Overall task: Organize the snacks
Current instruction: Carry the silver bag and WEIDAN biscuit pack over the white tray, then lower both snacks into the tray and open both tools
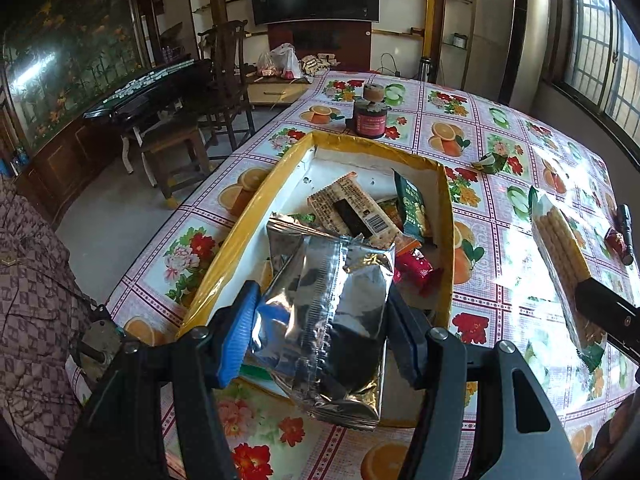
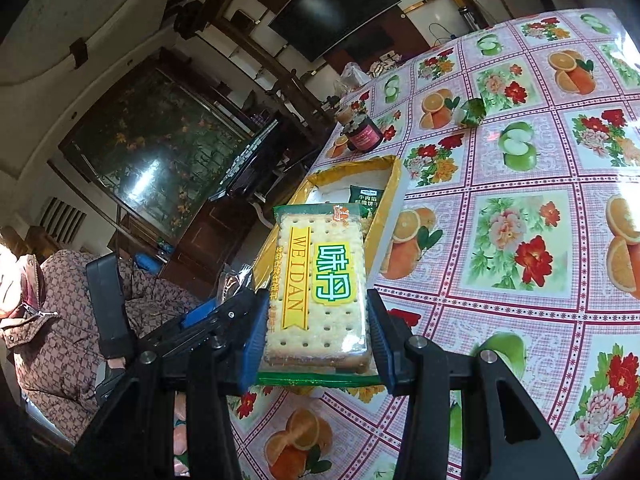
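My left gripper (image 1: 320, 316) is shut on a silver foil snack bag (image 1: 332, 320) and holds it over the near end of a yellow-rimmed cardboard box (image 1: 244, 224). The box holds several snack packs, among them a tan cracker pack (image 1: 352, 212) and a dark green pack (image 1: 412, 212). My right gripper (image 2: 316, 340) is shut on a WEIDAN cracker pack (image 2: 320, 292), held above the table to the right of the box (image 2: 390, 188). That pack also shows in the left wrist view (image 1: 564, 264). A small green wrapped snack (image 2: 472, 112) lies on the table beyond the box.
The table has a fruit-and-flower cloth (image 1: 496, 128). A dark red jar (image 1: 370, 118) stands past the box's far end. A black flashlight (image 1: 626, 236) lies at the right edge. A wooden stool (image 1: 172, 148) and chair stand left of the table. The person's patterned jacket (image 1: 36, 308) is at the left.
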A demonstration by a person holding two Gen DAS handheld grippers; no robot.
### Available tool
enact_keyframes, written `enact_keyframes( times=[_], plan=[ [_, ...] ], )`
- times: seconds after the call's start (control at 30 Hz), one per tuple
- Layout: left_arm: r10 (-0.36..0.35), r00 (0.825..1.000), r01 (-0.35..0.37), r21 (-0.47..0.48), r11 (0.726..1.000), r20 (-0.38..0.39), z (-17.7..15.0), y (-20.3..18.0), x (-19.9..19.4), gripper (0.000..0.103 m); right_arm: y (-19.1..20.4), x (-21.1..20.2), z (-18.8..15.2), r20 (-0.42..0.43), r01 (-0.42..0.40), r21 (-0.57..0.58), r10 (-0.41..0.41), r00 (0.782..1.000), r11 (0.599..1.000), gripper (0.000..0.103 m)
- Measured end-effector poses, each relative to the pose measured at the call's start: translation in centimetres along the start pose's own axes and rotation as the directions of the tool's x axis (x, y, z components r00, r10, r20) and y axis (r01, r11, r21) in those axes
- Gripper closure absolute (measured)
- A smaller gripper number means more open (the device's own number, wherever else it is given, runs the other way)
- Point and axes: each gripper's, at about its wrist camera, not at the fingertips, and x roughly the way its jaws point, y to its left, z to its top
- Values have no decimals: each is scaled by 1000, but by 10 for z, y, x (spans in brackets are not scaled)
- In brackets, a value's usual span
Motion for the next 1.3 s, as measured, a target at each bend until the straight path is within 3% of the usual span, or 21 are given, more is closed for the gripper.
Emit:
enact_keyframes(
  times=[0.6, 1.3],
  plan=[
    [-4, 1000, 3, -38, 999, -26, 6, 21, 15, 41, 12, 41, 12, -40, -24, -6, 23, 999, 1000, 57],
    [20, 998, -21, -24, 999, -60, 18, 22, 43, 41, 14, 86, 38, -59, 23, -39, -25, 998, 999, 57]
  ],
)
